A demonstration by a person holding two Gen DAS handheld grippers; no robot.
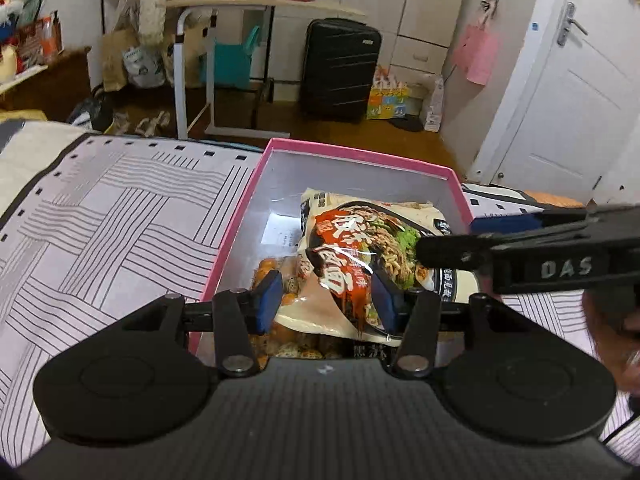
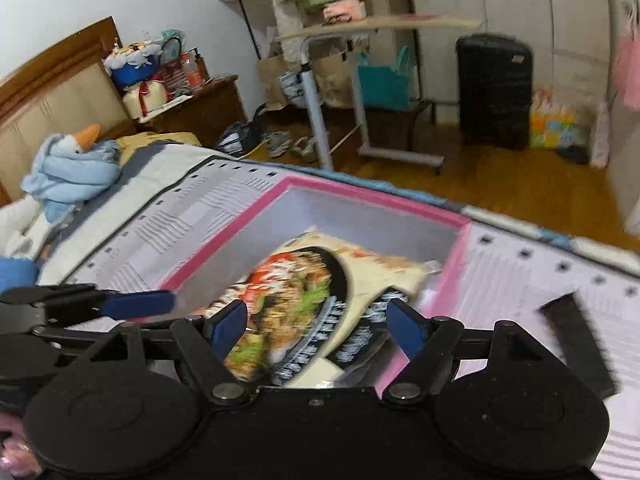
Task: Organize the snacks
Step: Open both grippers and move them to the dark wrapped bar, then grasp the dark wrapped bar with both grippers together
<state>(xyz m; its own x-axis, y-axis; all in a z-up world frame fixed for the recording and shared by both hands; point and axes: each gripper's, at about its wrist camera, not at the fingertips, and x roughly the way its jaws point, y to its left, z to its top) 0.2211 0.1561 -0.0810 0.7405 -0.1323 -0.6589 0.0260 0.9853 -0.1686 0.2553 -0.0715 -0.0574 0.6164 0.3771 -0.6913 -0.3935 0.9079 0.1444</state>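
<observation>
A pink-rimmed box (image 1: 236, 224) with a grey inside sits on the striped bedspread. In it lie noodle packets (image 1: 360, 240) with red print and a packet of orange snacks (image 1: 280, 336) underneath. My left gripper (image 1: 328, 300) is open, its blue pads on either side of the top noodle packet's near end. My right gripper (image 2: 316, 330) is open just above a noodle packet (image 2: 296, 300) in the box (image 2: 360, 196); that view is blurred. The right gripper's finger (image 1: 452, 250) reaches in over the packets from the right. The left gripper's finger (image 2: 136, 304) shows at the left.
The bedspread (image 1: 112, 216) stretches left of the box. A black strip (image 2: 576, 344) lies on the bed right of the box. A stuffed goose (image 2: 72, 168) lies by the headboard. Beyond the bed stand a rolling side table (image 1: 240, 60) and a black suitcase (image 1: 340, 68).
</observation>
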